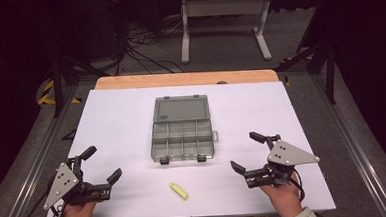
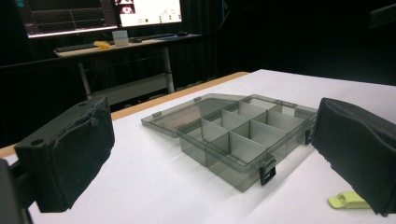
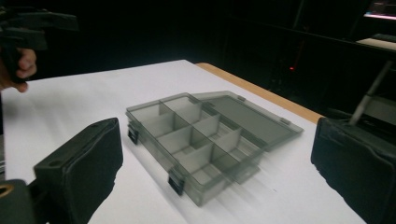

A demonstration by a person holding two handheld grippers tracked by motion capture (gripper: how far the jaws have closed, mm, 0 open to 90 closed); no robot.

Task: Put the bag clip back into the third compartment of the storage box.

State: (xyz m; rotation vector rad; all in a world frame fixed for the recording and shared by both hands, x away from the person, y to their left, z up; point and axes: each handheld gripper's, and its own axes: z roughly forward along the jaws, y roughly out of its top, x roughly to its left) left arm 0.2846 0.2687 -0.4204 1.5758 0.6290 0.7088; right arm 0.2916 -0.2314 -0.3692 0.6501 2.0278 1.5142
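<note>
- White sheeting covers the table (image 1: 121, 117), its far edge showing a strip of bare wood (image 1: 184, 79), with dark floor, loose cables and the pale legs of a desk frame (image 1: 224, 21) beyond.
- At the middle of the table sits a smoky grey plastic organiser box (image 1: 183, 139), its lid (image 1: 181, 109) thrown fully open and lying flat on the far side.
- Dividers split the box's tray into two rows of small compartments, all of which look empty; two dark latches (image 1: 164, 160) hang from its near wall.
- A small yellow-green piece (image 1: 178, 190) lies on the sheet near the table's front edge, just near of the box and apart from it; the left gripper view catches it low at the right (image 2: 348, 200), partly behind a jaw.
- The left gripper (image 1: 100, 165), held in a hand (image 1: 79, 214) at the near left corner, has its jaws spread wide with nothing between them, well apart from the box.
- The right gripper (image 1: 246, 152), held in a hand (image 1: 285, 196) at the near right, is likewise spread wide and carries nothing, a grey three-cornered plate (image 1: 289, 153) on its top.
- Seen along the left gripper's jaws, monitors (image 2: 98, 14) glow above a desk in the dark background.
- Seen along the right gripper's jaws, the box (image 3: 205, 140) lies ahead between them.
</note>
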